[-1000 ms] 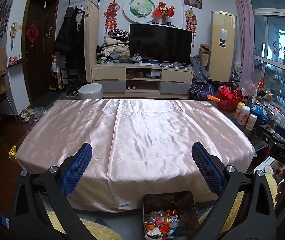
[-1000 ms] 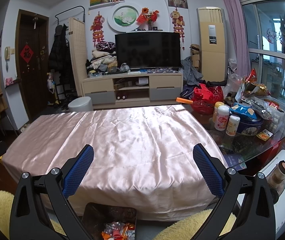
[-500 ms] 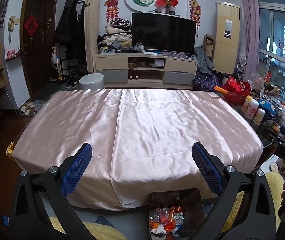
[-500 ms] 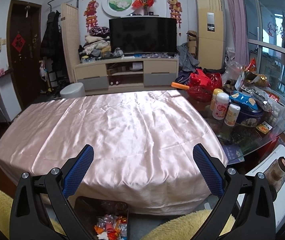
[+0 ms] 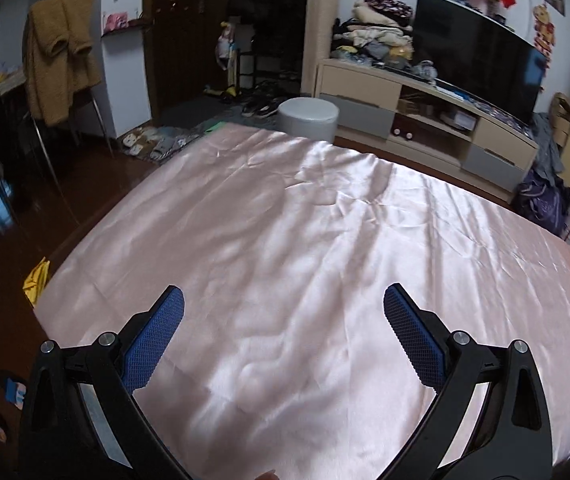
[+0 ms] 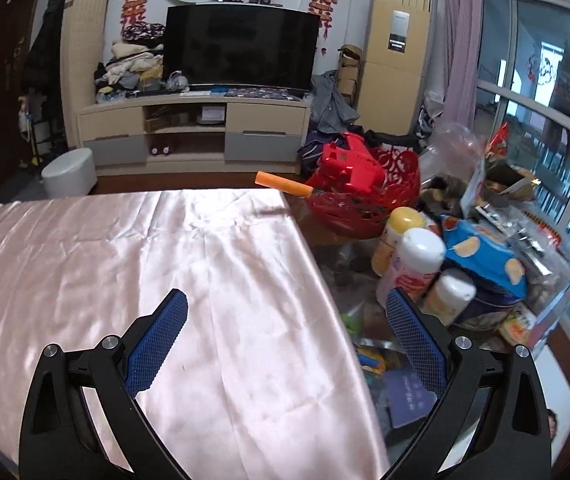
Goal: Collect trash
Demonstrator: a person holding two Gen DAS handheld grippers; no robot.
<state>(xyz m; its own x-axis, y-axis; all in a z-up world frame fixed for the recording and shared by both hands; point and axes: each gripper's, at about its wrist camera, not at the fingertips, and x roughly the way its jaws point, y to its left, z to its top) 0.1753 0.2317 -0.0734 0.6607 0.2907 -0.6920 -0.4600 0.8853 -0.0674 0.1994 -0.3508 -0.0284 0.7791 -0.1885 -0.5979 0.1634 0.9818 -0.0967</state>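
My left gripper (image 5: 283,320) is open and empty above the pink satin cloth (image 5: 325,240) that covers the table. My right gripper (image 6: 287,324) is open and empty above the cloth's right edge (image 6: 309,248), where the glass tabletop (image 6: 341,264) begins. No loose trash lies on the cloth in either view. The trash bin seen earlier is out of view.
On the glass at the right stand several white bottles (image 6: 413,264), a blue snack bag (image 6: 481,264), a red basket (image 6: 365,200) with an orange stick (image 6: 283,183), and plastic bags. A grey stool (image 5: 308,117) and TV cabinet (image 5: 425,112) lie beyond the table.
Both grippers moved forward over the table; the bin with wrappers dropped out of view. The left view swung left, the right view swung right toward the cluttered glass end.
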